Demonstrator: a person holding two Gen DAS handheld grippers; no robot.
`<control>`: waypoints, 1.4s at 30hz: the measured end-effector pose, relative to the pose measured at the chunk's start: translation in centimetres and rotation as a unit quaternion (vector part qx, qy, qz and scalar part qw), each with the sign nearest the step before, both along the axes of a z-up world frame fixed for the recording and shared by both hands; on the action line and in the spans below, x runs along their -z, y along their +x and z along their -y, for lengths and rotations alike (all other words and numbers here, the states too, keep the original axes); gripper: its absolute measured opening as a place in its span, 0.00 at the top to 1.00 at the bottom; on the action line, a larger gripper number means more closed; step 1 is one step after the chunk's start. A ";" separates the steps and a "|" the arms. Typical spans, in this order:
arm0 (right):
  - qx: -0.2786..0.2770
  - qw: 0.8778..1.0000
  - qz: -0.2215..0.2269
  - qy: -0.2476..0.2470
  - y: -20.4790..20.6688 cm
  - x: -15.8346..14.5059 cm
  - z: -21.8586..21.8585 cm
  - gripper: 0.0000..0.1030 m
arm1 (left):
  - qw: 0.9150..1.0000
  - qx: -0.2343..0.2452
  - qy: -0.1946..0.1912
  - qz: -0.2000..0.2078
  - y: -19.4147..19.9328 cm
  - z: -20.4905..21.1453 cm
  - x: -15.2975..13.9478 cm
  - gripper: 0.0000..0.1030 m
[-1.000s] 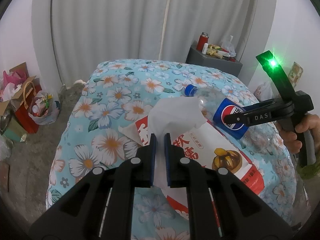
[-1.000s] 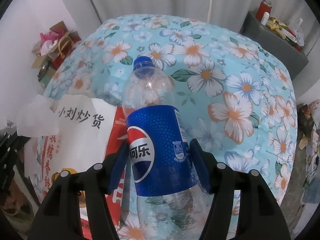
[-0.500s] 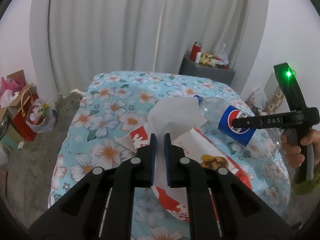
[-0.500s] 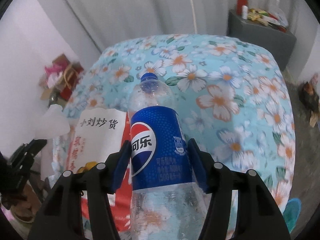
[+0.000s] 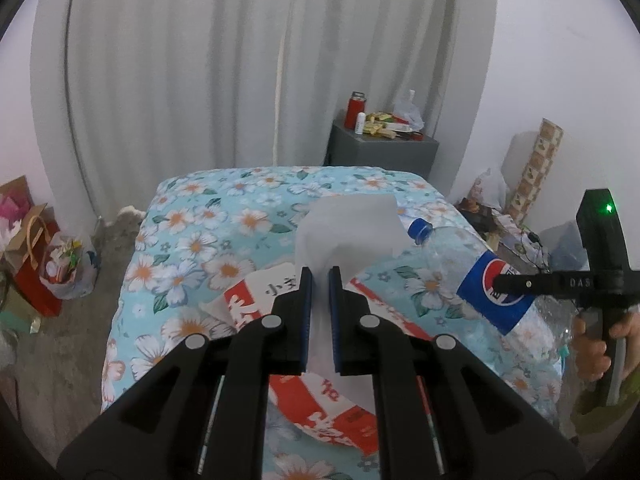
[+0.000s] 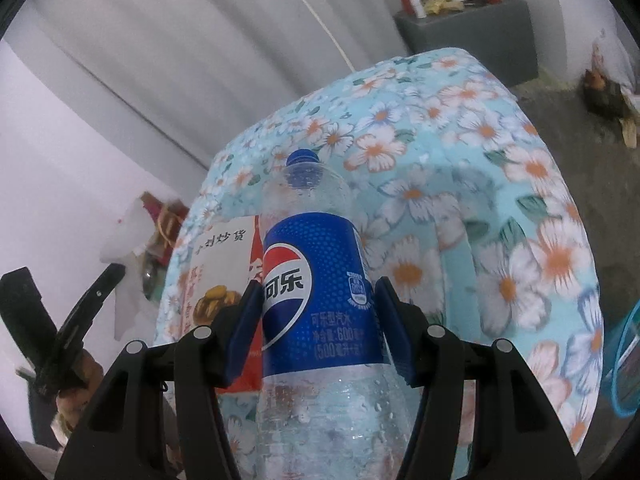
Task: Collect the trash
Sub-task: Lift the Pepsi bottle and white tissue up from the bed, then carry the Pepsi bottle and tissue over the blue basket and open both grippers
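Observation:
My left gripper (image 5: 319, 280) is shut on a white tissue (image 5: 352, 228) and holds it above the floral table (image 5: 208, 240). My right gripper (image 6: 320, 300) is shut on an empty Pepsi bottle (image 6: 320, 280) with a blue cap, lifted off the table; the bottle also shows in the left wrist view (image 5: 480, 280). A red and white snack bag (image 5: 320, 396) lies flat on the table under the tissue, and shows in the right wrist view (image 6: 224, 264). The left gripper (image 6: 96, 292) with its tissue (image 6: 128, 236) shows at the left of the right wrist view.
A grey cabinet (image 5: 380, 152) with a red can and clutter stands behind the table. Gift bags (image 5: 40, 264) sit on the floor at left. A blue basket rim (image 6: 624, 360) is at the right edge. Curtains hang behind.
Both grippers have risen and pulled back from the table, carrying the tissue and the bottle. The snack bag stays on the table.

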State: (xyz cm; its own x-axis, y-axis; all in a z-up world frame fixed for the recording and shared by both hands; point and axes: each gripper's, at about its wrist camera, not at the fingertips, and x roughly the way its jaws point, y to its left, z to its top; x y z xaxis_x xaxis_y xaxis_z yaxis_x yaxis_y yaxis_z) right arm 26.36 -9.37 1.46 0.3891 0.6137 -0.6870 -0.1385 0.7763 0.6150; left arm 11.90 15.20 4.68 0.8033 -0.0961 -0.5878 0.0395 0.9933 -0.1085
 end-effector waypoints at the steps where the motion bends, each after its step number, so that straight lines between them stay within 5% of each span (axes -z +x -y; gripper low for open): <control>1: 0.002 1.000 0.003 0.005 -0.4 0.0 0.3 0.45 | 1.000 0.005 0.002 0.000 0.0 0.5 -0.3 0.94; 21: 0.106 0.992 0.058 0.044 -6.6 -2.7 10.9 0.45 | 0.991 0.133 0.012 0.008 0.9 12.6 -3.4 0.94; 42: 0.248 0.963 0.061 0.079 -12.5 -0.7 24.1 0.45 | 0.956 0.290 0.028 -0.020 2.4 28.9 -3.3 0.94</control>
State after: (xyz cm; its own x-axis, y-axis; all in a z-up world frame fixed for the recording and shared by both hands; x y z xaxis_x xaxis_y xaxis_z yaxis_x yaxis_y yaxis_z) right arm 13.82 -33.52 2.20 0.7337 0.4243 -0.5307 0.1474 0.6631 0.7339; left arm 14.34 -13.74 8.02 0.6015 -0.4865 -0.6336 0.5825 0.8099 -0.0690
